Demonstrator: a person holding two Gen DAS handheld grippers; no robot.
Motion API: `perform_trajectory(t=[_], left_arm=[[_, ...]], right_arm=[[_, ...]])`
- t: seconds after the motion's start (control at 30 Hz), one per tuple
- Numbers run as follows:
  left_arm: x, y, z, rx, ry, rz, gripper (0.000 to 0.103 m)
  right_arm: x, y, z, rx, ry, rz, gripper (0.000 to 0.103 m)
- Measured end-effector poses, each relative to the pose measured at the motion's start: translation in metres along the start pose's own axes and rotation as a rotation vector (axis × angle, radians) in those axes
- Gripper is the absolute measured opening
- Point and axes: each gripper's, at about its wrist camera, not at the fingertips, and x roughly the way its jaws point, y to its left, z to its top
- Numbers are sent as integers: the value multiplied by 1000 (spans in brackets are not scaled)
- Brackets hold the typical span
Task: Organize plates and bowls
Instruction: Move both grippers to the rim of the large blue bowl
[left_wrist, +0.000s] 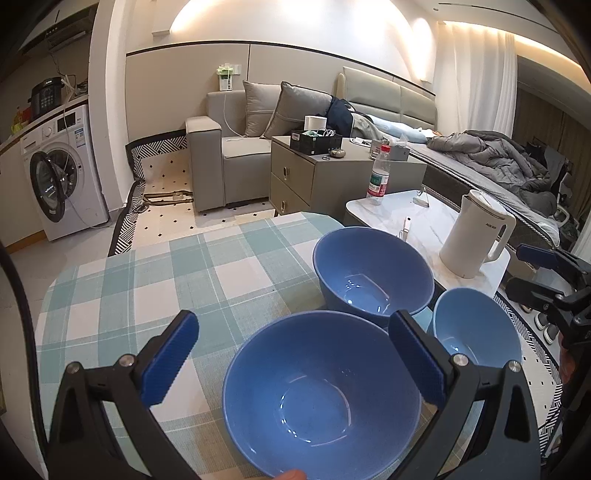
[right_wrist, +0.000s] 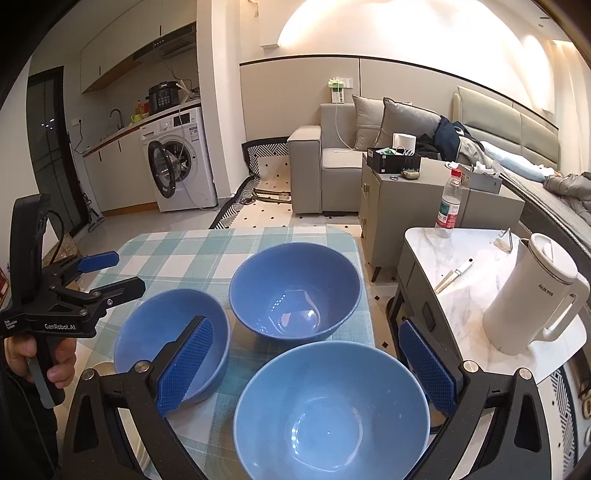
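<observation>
Three blue bowls stand upright and empty on a checked tablecloth (left_wrist: 155, 280). In the left wrist view, the near bowl (left_wrist: 321, 395) lies between the fingers of my open left gripper (left_wrist: 295, 365), with the far bowl (left_wrist: 373, 273) behind it and the lighter bowl (left_wrist: 476, 332) at right. In the right wrist view, the lighter bowl (right_wrist: 332, 410) lies between the fingers of my open right gripper (right_wrist: 306, 369); the far bowl (right_wrist: 295, 291) is behind and the left bowl (right_wrist: 171, 336) sits beside the left finger. Each gripper shows in the other's view, the right one (left_wrist: 532, 273) and the left one (right_wrist: 114, 271). Both grip nothing.
A marble side table (right_wrist: 469, 258) stands right of the cloth with a white kettle (right_wrist: 532, 295), a water bottle (right_wrist: 448, 203) and a knife (right_wrist: 454, 275). Beyond are a grey cabinet (left_wrist: 314, 173), a sofa (left_wrist: 236, 147), a bed and a washing machine (left_wrist: 59, 173).
</observation>
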Motion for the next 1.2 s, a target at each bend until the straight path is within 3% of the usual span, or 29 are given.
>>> perform_trajectory(t=[0.67,1.2], left_arm=[[45,-9,17,19,73,-8,103],[78,-18,21,23,138,2,103]], right_arm=[[44,-24,5,52,100,-53,102],[75,-43,7,78,155,-39,102]])
